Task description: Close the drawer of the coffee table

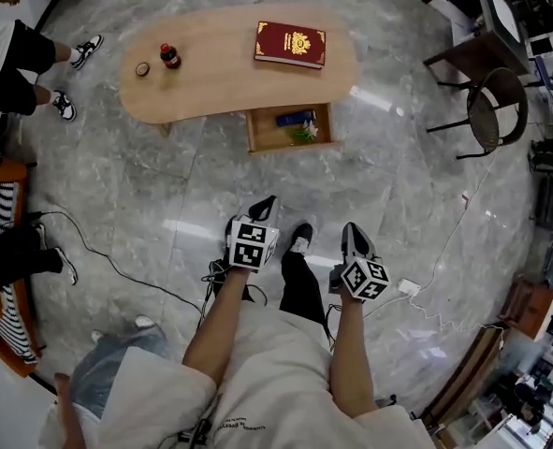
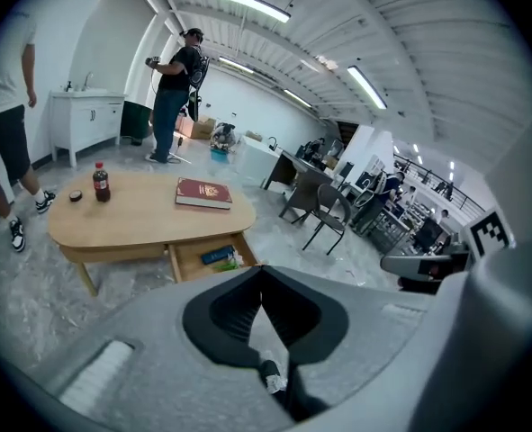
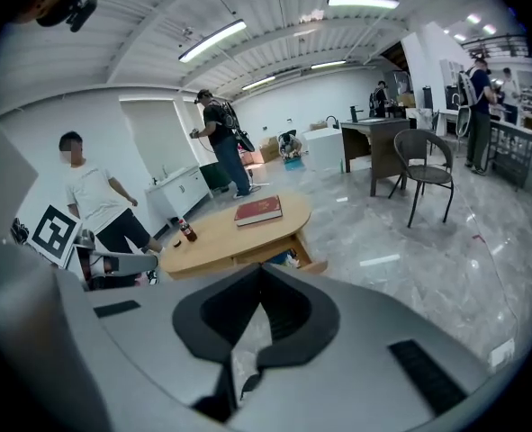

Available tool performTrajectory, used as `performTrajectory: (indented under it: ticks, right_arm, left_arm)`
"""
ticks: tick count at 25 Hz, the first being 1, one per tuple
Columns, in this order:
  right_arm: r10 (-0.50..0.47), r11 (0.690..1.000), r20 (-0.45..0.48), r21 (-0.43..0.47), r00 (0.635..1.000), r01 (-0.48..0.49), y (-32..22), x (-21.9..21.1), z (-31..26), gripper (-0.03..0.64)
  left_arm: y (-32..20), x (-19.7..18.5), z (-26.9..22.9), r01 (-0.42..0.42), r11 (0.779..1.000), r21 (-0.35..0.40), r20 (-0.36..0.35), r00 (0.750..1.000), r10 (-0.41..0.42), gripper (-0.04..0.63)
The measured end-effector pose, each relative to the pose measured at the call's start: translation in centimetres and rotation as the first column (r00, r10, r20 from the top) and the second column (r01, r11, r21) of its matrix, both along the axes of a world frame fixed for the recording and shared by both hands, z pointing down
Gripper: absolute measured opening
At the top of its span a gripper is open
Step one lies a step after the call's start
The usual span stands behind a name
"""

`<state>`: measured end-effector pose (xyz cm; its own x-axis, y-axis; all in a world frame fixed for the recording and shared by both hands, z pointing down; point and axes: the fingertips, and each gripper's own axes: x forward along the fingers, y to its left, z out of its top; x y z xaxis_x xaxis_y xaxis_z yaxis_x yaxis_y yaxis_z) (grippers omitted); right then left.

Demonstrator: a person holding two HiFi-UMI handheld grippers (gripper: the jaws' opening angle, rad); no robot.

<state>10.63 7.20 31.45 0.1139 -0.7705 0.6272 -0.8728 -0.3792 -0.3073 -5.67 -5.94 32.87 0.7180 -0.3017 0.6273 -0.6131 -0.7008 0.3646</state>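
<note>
The oval wooden coffee table (image 1: 220,73) stands on the grey marble floor a good way in front of me. Its drawer (image 1: 290,129) is pulled out toward me and holds a blue item and something green and white. The drawer (image 2: 213,256) shows in the left gripper view and also, as the drawer (image 3: 290,261), in the right gripper view, just above the jaws. My left gripper (image 1: 264,204) and right gripper (image 1: 351,232) hang side by side near my feet, far from the table. Both are shut with nothing between the jaws, tips meeting on the left gripper (image 2: 262,270) and the right gripper (image 3: 260,270).
On the tabletop lie a red book (image 1: 290,44), a cola bottle (image 1: 169,56) and a small cap (image 1: 142,69). A dark chair (image 1: 494,110) and desk stand at the right. People stand at the left (image 1: 19,64), and cables (image 1: 117,267) trail over the floor.
</note>
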Motion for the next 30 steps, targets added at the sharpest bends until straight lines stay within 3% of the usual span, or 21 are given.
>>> performTrajectory:
  ticks: [10, 15, 19, 22, 26, 30]
  right_arm:
    - [-0.211, 0.977, 0.011, -0.001, 0.977, 0.211, -1.3, 10.4, 4.3, 0.015]
    - [-0.284, 0.959, 0.005, -0.023, 0.959, 0.284, -3.1, 14.6, 8.7, 0.015]
    - [-0.297, 0.955, -0.008, -0.013, 0.955, 0.297, -4.1, 17.3, 12.2, 0.015]
    - [-0.279, 0.96, 0.036, 0.0, 0.96, 0.279, -3.6, 17.1, 15.1, 0.015]
    - [-0.284, 0.959, 0.028, 0.003, 0.958, 0.284, -3.9, 17.7, 19.8, 0.015]
    - [-0.336, 0.941, -0.027, 0.04, 0.941, 0.337, -6.7, 17.9, 24.2, 0.015]
  left_arm:
    - [1.3, 4.9, 2.6, 0.139, 0.989, 0.054, 0.101, 0.984, -0.144, 0.008]
    - [1.3, 6.2, 4.0, 0.126, 0.975, 0.183, 0.224, 0.96, -0.166, 0.008]
    - [2.0, 6.7, 7.4, 0.131, 0.979, 0.155, 0.231, 0.959, -0.165, 0.008]
    - [2.6, 5.4, 9.7, 0.096, 0.986, 0.134, 0.284, 0.95, -0.131, 0.008]
    - [1.5, 4.7, 12.1, 0.087, 0.982, 0.168, 0.268, 0.955, -0.13, 0.008]
    - [-0.9, 2.8, 17.1, 0.136, 0.968, 0.21, 0.224, 0.957, -0.183, 0.008]
